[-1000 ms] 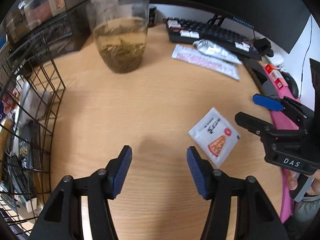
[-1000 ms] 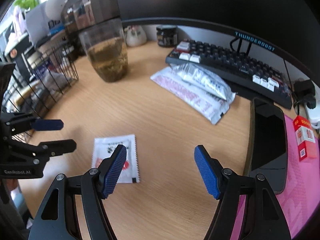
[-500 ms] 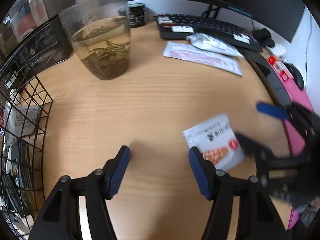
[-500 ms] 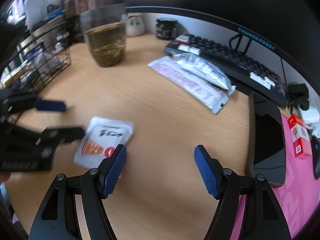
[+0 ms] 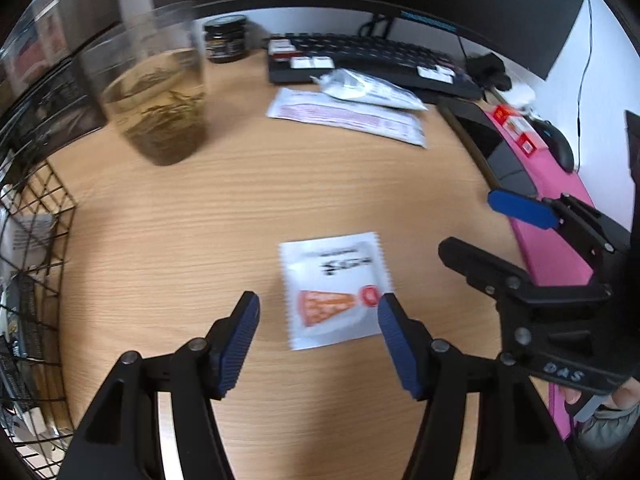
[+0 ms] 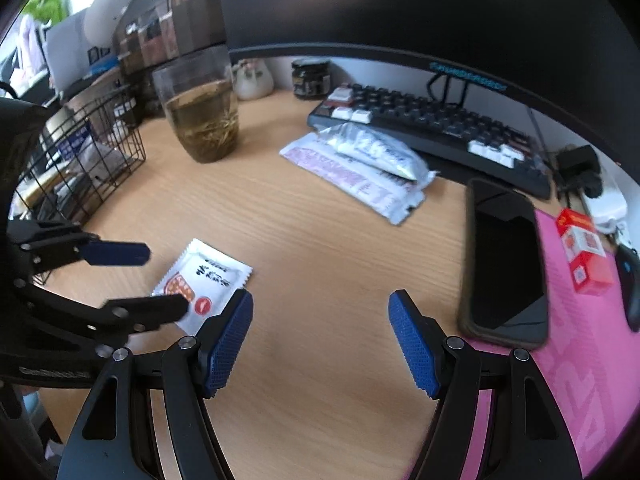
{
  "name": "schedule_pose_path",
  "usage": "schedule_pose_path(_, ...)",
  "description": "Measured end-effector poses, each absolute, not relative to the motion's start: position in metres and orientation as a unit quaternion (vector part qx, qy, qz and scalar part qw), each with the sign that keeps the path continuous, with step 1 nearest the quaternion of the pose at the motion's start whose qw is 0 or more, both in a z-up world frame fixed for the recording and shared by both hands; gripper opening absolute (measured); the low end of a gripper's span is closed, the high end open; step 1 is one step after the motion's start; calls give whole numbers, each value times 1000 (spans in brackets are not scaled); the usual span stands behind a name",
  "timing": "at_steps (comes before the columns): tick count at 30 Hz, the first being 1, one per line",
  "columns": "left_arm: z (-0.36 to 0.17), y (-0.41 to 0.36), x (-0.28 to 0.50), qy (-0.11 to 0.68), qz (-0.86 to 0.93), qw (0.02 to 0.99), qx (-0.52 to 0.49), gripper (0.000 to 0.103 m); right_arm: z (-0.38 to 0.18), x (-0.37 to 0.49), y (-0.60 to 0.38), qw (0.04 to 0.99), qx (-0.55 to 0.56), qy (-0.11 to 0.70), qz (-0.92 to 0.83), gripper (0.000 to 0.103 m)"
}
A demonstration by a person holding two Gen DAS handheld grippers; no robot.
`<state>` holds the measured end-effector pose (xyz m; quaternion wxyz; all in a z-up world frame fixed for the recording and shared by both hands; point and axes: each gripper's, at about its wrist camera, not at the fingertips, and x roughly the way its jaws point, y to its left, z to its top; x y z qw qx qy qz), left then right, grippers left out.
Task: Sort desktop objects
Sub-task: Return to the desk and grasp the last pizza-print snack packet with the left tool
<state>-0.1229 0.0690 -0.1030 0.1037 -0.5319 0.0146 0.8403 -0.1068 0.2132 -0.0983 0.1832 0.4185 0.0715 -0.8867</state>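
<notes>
Both views are evenly lit by soft daylight; in the right wrist view a bright, overexposed window area (image 6: 48, 12) shows at the upper left. Shadows on the wooden desk (image 5: 224, 216) are faint and soft. The left wrist view has motion blur: the glass of tea (image 5: 156, 100) and the pizza sachet (image 5: 336, 292) look smeared. The phone screen (image 6: 508, 256) gives a weak reflection. Fisheye distortion bends the monitor edge (image 6: 440, 64), and the corners are black.

My left-wrist view looks steeply down, close over the desk (image 5: 168, 240); my right-wrist view faces the keyboard (image 6: 432, 128). Both share the pizza sachet (image 5: 336, 292) and tea glass (image 6: 200, 116).
</notes>
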Motion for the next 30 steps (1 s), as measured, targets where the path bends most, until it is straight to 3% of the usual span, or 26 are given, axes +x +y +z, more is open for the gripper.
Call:
schedule_pose_path(8,-113,88,-130,48,849,91,-517,70,-100,-98,237,178,417,51,-890,70)
schedule_pose_path(12,-111,89,-129,52,851,98,-513,44,-100,-98,238,184,417,44,-889,70)
schedule_pose_path(14,-109,87,-127,46,858,100,-502,43,-101,-97,238,185,416,45,-889,71)
schedule_pose_path(17,-107,84,-126,36,859,108,-499,31,-102,-97,239,185,418,43,-888,71)
schedule_pose_path(24,-73,62,-116,20,873,109,-475,31,-95,-96,229,192,416,47,-888,70)
schedule_pose_path(30,-13,2,-89,-7,901,86,-426,31,-63,-91,187,228,390,60,-890,70)
